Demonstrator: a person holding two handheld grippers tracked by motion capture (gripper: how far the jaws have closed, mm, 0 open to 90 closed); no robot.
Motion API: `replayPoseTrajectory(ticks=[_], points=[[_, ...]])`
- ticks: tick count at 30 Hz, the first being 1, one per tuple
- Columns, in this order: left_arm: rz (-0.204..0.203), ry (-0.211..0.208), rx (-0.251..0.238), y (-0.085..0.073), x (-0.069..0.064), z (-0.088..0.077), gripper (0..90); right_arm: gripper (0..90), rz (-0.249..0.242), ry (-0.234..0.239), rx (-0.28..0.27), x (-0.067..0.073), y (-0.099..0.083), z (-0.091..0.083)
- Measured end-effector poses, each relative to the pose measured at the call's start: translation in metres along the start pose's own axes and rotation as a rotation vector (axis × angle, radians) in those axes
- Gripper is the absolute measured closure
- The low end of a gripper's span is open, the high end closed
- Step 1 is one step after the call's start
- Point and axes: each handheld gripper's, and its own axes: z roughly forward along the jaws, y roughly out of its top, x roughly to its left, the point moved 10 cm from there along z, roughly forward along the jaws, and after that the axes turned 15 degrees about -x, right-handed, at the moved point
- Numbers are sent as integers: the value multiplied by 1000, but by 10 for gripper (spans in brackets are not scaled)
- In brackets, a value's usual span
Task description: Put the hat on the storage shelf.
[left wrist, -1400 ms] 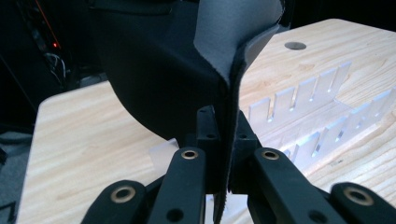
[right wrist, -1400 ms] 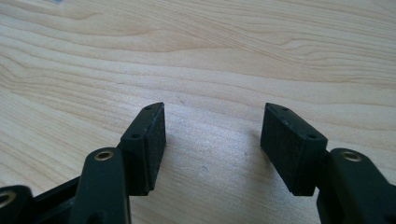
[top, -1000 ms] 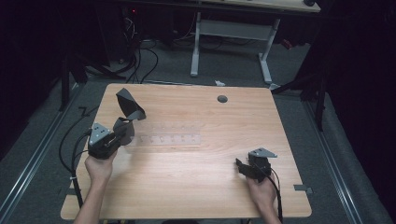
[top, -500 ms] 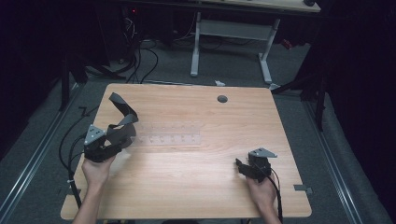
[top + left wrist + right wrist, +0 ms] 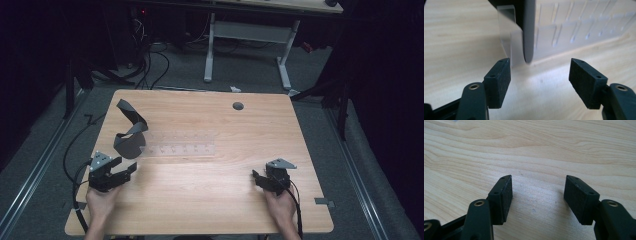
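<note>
A dark grey curled band (image 5: 129, 134) stands on the wooden table (image 5: 210, 200) at the left, its lower loop beside the left end of a clear plastic compartment tray (image 5: 181, 143). My left gripper (image 5: 125, 171) sits open just on the near side of the band, not touching it. In the left gripper view the band's edge (image 5: 528, 32) hangs straight ahead of the open left gripper (image 5: 540, 75), with the clear tray (image 5: 579, 27) behind it. My right gripper (image 5: 259, 179) rests open at the near right; in the right gripper view the right gripper (image 5: 537, 192) has bare wood between its jaws.
A round cable hole (image 5: 238, 106) lies near the table's far edge. A cable (image 5: 75, 150) trails off the left side from the left gripper. Behind the table stand white desk legs (image 5: 209, 50) on a grey floor with cables.
My left gripper has drawn back toward the near edge, away from the grey band, which now stands curled on its own. The right gripper has not moved.
</note>
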Motion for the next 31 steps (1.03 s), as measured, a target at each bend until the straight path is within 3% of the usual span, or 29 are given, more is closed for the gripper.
replayPoseTrajectory(ticks=[7, 13, 19, 24, 31], points=[[-6, -34, 33, -21, -20, 0, 354, 401, -1, 0, 0, 0, 0, 0], [30, -77, 68, -31, -40, 5, 370, 400, -2, 1, 0, 0, 0, 0], [102, -111, 104, -37, -62, 18, 370, 399, -3, 1, 1, 0, 0, 0], [168, -91, 156, -42, -70, 30, 368, 397, -3, 1, 1, 0, 0, 0], [151, -93, 168, -42, -70, 36, 331, 388, -4, 3, 2, 1, 0, 0]])
